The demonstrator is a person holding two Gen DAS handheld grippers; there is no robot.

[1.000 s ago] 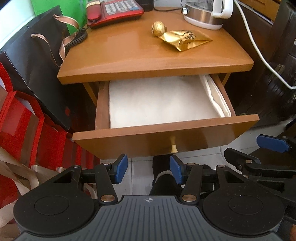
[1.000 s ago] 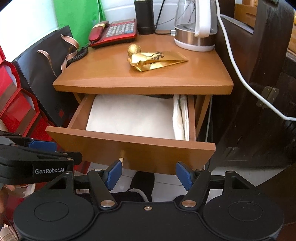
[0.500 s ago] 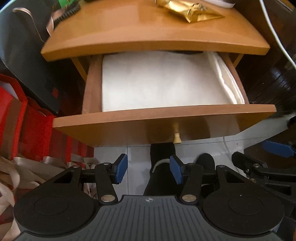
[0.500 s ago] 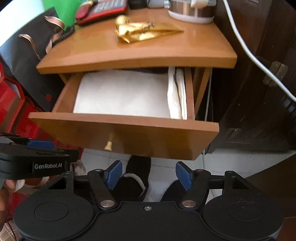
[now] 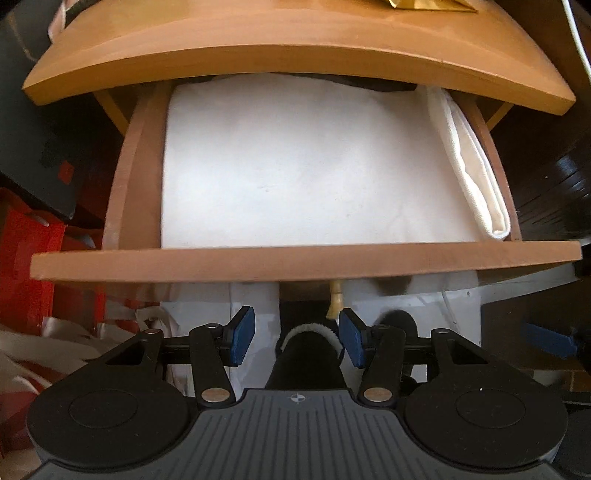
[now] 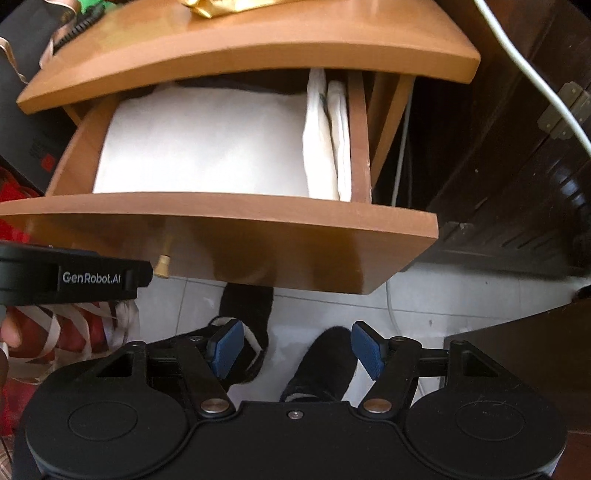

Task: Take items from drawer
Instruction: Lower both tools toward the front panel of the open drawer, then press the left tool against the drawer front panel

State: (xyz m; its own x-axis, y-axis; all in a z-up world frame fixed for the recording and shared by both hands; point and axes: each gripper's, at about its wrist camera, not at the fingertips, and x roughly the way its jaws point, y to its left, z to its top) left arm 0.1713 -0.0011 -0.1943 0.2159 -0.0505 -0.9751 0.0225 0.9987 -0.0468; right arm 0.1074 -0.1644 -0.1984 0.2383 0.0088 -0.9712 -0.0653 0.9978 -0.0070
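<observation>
The wooden drawer [image 5: 303, 264] of the small table stands pulled out, also in the right wrist view [image 6: 221, 212]. A flat white cloth [image 5: 303, 166] fills it, and a folded cream cloth [image 5: 476, 173] lies along its right wall; both show in the right wrist view, the white cloth [image 6: 207, 144] beside the folded cloth [image 6: 332, 140]. Something dark lies at the drawer's back under the tabletop. My left gripper [image 5: 297, 341] is open and empty, just in front of the drawer front near its brass knob [image 5: 334, 302]. My right gripper [image 6: 297, 349] is open and empty, below the drawer front.
The tabletop [image 5: 295, 40] overhangs the drawer's back and carries a gold foil packet [image 6: 229, 5]. Red bags [image 5: 26, 266] and a black bag [image 5: 33, 122] stand at the left. Dark wooden furniture [image 6: 517, 166] and a white cable [image 6: 532, 74] are at the right. The person's feet in dark socks [image 6: 317, 365] are below.
Both grippers have moved forward and tilted down toward the drawer, which now fills both views. The phone and kettle have left the frames. Both grippers stay open.
</observation>
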